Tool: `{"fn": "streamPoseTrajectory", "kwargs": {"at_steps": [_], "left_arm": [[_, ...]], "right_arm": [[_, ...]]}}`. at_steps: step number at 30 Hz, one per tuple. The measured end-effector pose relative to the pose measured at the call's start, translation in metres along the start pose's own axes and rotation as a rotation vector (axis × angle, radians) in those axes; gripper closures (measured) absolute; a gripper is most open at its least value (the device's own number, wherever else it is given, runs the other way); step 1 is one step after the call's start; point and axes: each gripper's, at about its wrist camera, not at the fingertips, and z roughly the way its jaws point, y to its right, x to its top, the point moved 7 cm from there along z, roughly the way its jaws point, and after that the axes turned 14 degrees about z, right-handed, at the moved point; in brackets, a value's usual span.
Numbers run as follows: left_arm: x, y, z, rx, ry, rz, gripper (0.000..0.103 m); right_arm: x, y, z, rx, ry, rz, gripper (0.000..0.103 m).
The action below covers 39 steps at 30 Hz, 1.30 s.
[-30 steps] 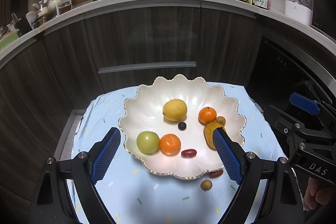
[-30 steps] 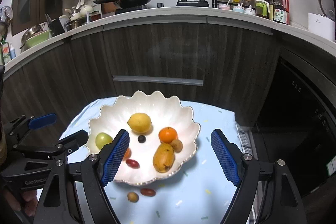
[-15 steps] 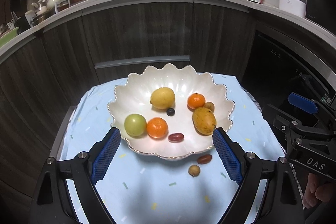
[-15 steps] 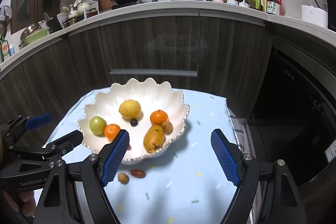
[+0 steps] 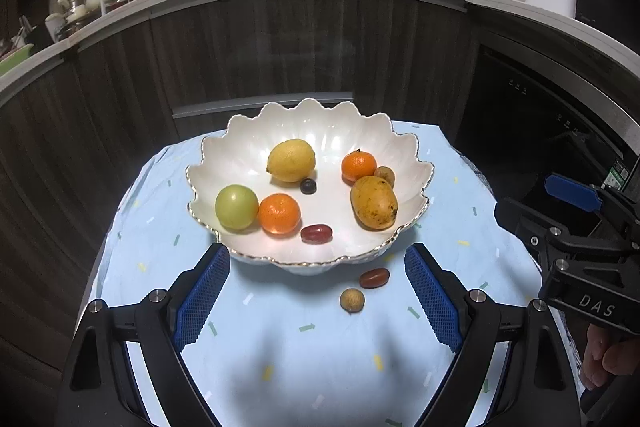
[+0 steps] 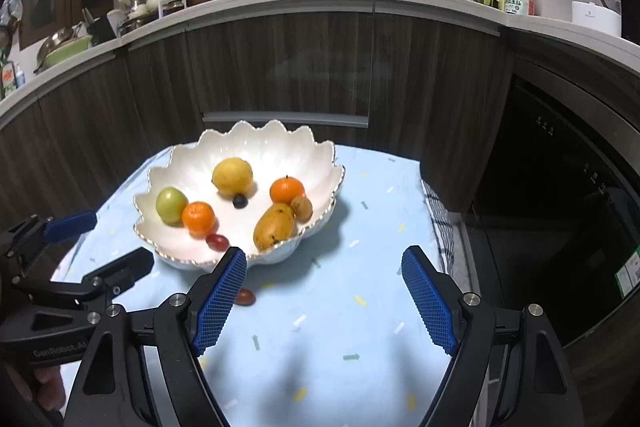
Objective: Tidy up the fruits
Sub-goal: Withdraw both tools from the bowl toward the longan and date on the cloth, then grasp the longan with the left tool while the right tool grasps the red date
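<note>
Both tongs, left [image 5: 316,291] and right [image 6: 324,301], spread and empty, nearest. Before the scalloped white ceramic bowl [image 5: 320,131]: round tan longan [image 5: 352,300], then oval red date [image 5: 374,277], on the blue-clothed surface [image 5: 280,367]. Remaining fruit inside the bowl.

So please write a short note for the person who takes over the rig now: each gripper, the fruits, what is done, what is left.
Left gripper: open, empty, above the light blue cloth.
Right gripper: open, empty.
White scalloped bowl holds the yellow lemon, green round fruit, two oranges, yellow-brown mango and small fruits.
Left: dark red oval fruit and small tan round fruit lie on the cloth before the bowl.
</note>
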Motion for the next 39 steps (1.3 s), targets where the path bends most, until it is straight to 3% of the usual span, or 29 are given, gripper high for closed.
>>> {"fn": "streamPoseTrajectory", "kwargs": {"at_steps": [14, 29, 39], "left_arm": [[-0.029, 0.018, 0.019, 0.004, -0.032, 0.022, 0.014], [-0.048, 0.031, 0.056, -0.024, -0.1, 0.054, 0.035], [-0.055, 0.036, 0.081, -0.075, -0.157, 0.061, 0.05]], "right_arm": [[-0.028, 0.004, 0.021, 0.03, -0.053, -0.073, 0.022], [-0.047, -0.005, 0.058, 0.118, -0.14, -0.175, 0.024], [-0.054, -0.016, 0.086, 0.193, -0.228, -0.25, 0.032]]}}
